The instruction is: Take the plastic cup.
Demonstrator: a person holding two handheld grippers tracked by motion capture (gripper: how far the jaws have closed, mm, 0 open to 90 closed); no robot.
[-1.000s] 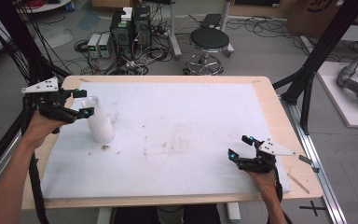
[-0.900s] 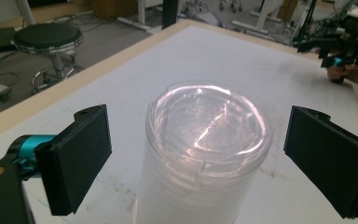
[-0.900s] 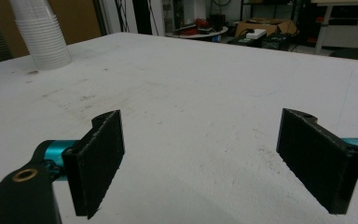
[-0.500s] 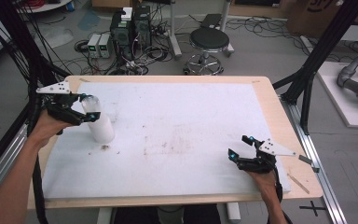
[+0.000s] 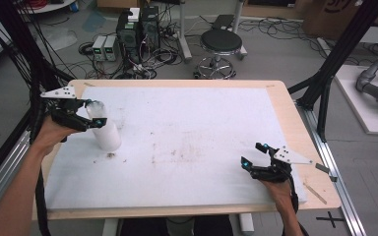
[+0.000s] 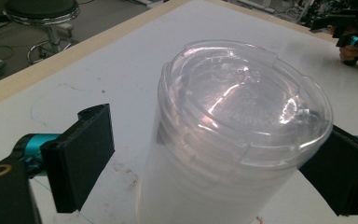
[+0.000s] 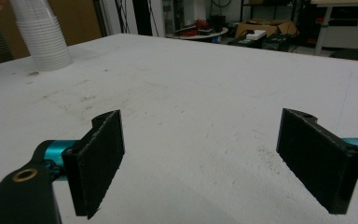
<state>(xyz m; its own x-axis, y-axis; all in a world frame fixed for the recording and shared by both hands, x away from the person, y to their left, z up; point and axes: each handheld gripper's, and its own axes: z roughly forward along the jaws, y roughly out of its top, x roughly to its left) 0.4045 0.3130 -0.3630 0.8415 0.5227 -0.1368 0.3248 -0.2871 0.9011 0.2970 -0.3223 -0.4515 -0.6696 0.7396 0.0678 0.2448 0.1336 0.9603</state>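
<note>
A stack of translucent plastic cups (image 5: 108, 136) stands upside down on the white table top (image 5: 192, 128), near its left edge. My left gripper (image 5: 95, 113) straddles the top of the stack. Its jaws have just been closing with the cups (image 6: 233, 121) between them. The left pad (image 6: 81, 161) is still apart from the stack, and the other pad is partly hidden behind it. My right gripper (image 5: 252, 154) rests near the front right of the table, open with nothing between its pads (image 7: 98, 158). It looks across the table at the cups (image 7: 42, 39).
A bare wooden border (image 5: 300, 147) rims the white sheet, with a thin stick (image 5: 316, 192) on its front right part. Black frame posts (image 5: 334, 59) stand at both sides. A stool (image 5: 220, 46) and computer boxes (image 5: 138, 24) stand on the floor beyond the far edge.
My left gripper has moved right, onto the top of the cup stack, and its jaws now straddle it. The cups and my right gripper have stayed where they were.
</note>
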